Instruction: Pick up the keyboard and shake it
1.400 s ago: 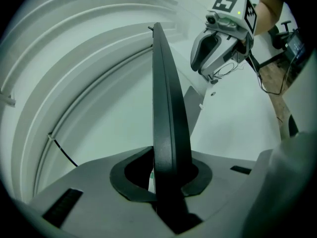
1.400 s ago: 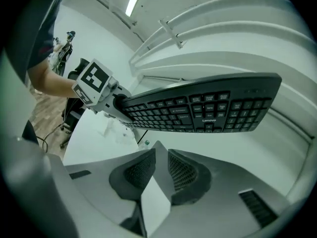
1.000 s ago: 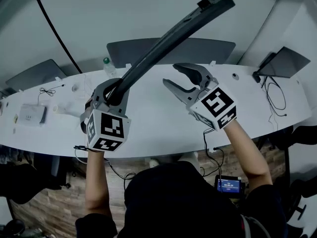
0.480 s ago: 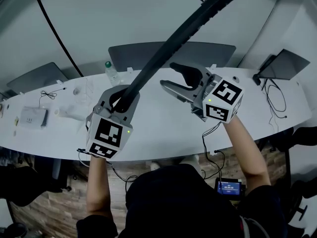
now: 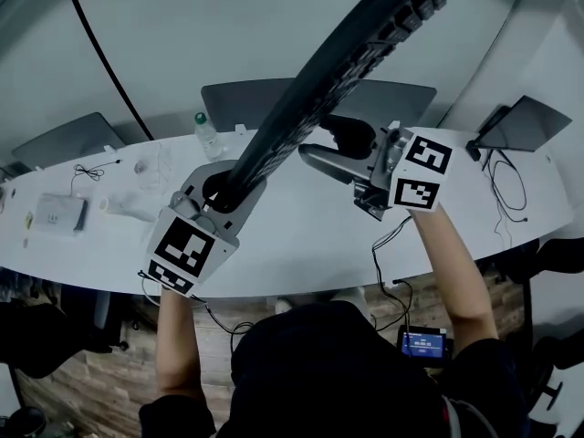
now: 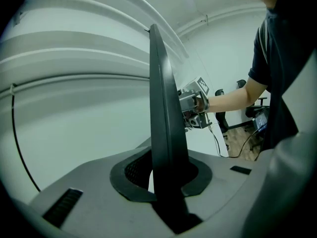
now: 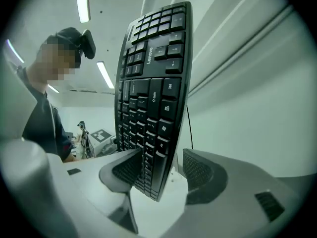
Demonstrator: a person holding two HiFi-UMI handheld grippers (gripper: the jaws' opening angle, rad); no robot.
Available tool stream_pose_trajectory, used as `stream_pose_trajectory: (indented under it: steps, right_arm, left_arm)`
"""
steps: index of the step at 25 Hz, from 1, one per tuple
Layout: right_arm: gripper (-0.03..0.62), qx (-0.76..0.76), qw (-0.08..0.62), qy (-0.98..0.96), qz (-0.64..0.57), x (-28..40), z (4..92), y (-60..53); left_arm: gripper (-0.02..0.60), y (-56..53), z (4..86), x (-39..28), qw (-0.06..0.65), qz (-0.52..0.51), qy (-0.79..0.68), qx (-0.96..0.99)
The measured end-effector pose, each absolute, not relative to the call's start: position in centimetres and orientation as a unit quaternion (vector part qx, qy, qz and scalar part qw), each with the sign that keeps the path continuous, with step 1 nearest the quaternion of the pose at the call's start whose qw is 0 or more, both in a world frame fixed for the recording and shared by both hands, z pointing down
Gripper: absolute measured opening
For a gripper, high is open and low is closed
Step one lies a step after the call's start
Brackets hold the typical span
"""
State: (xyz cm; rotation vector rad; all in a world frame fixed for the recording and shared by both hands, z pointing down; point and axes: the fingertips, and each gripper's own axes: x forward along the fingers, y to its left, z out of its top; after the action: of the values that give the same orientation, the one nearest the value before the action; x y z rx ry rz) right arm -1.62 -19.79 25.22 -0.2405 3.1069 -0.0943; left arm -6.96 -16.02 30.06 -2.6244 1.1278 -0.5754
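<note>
A long black keyboard [image 5: 347, 71] slants up from lower left to upper right above the white desk [image 5: 301, 235]. My left gripper [image 5: 224, 185] is shut on its lower end; the left gripper view shows the keyboard [image 6: 161, 108] edge-on, clamped between the jaws of the left gripper [image 6: 166, 177]. My right gripper [image 5: 321, 144] sits beside the keyboard's middle. Its jaws have just been opening. In the right gripper view the keyboard [image 7: 148, 108] stands between the jaws of the right gripper [image 7: 156, 175], with a gap to the right pad.
A clear water bottle [image 5: 206, 133] stands at the desk's far edge. A grey chair back [image 5: 401, 99] is behind the desk. A dark laptop [image 5: 525, 117] and cables [image 5: 506, 176] lie at the right, a white box [image 5: 59, 213] at the left.
The keyboard's far end has swung higher and nearer the head camera as the left gripper tilted. The right gripper rolled, rose a little and its jaws spread wider around the keyboard.
</note>
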Motion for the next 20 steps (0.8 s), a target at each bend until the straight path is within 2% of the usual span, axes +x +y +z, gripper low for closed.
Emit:
stream_pose_trajectory:
  steps: [14, 20]
  right_arm:
    - [0.245, 0.085, 0.064, 0.993, -0.053, -2.1, 23.3, -17.0]
    - [0.244, 0.131, 0.082, 0.986, -0.066, -1.9, 23.0, -16.2]
  left_arm:
    - [0.095, -14.6, 29.4, -5.0, 0.110, -0.171, 0.313, -0.928]
    - [0.095, -13.9, 29.0, -3.9, 0.078, -0.135, 0.264, -0.952]
